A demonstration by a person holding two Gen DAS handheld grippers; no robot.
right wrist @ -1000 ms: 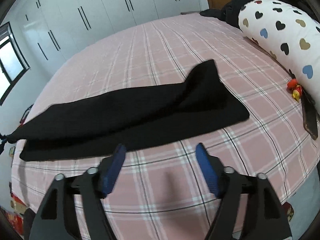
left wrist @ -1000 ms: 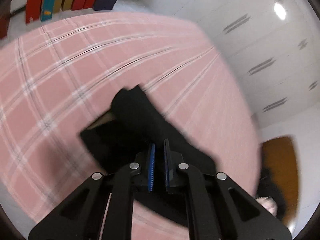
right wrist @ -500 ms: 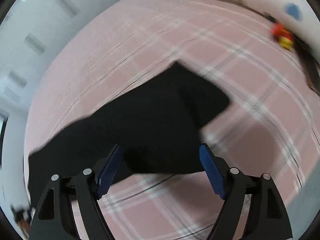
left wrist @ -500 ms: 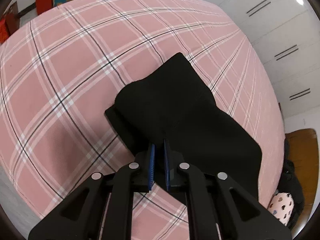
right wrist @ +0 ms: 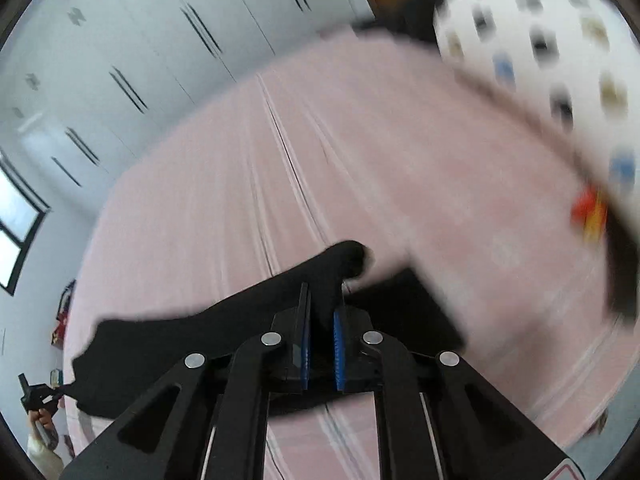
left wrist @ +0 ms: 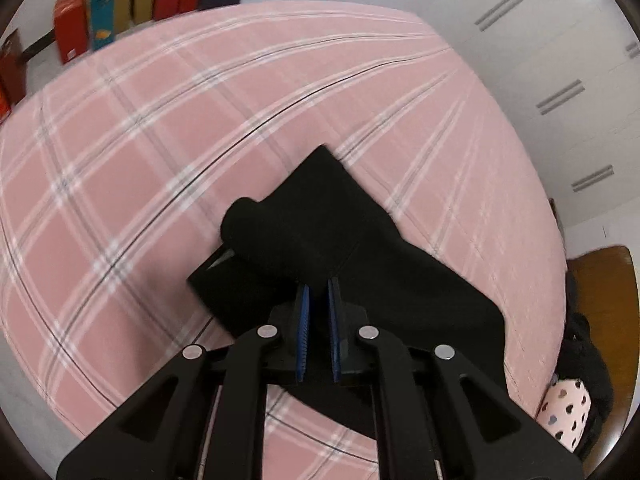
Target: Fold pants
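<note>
My left gripper (left wrist: pixel 318 292) is clenched on the black pants (left wrist: pixel 320 240), its blue pads nearly together with a fold of the dark cloth pinched between them. From that pinch the fabric humps up in a rounded bulge just ahead of my fingertips, and beneath it another layer lies flat on the pink plaid bedsheet (left wrist: pixel 140 160), its corner pointing toward the far edge of the bed. The rest of the garment trails off to the right across the sheet. Beyond the bed a row of red, teal and brown boxes (left wrist: pixel 100 16) stands along the wall, and white wardrobe doors (left wrist: pixel 560 80) fill the right side.

My right gripper (right wrist: pixel 320 312) has just been closing and now grips the same pants (right wrist: pixel 200 340): the cloth rises between the pads into a dark peak in front of them, lifted off the sheet (right wrist: pixel 320 140). To the left the pants stretch in a long band toward the bed's far corner, where the other gripper (right wrist: pixel 38 394) holds the end. This view is smeared with blur. A white bolster pillow (right wrist: pixel 540 60) with a dark and blue pattern lies along the right edge, with a small red and yellow object (right wrist: pixel 588 216) just beside it.
</note>
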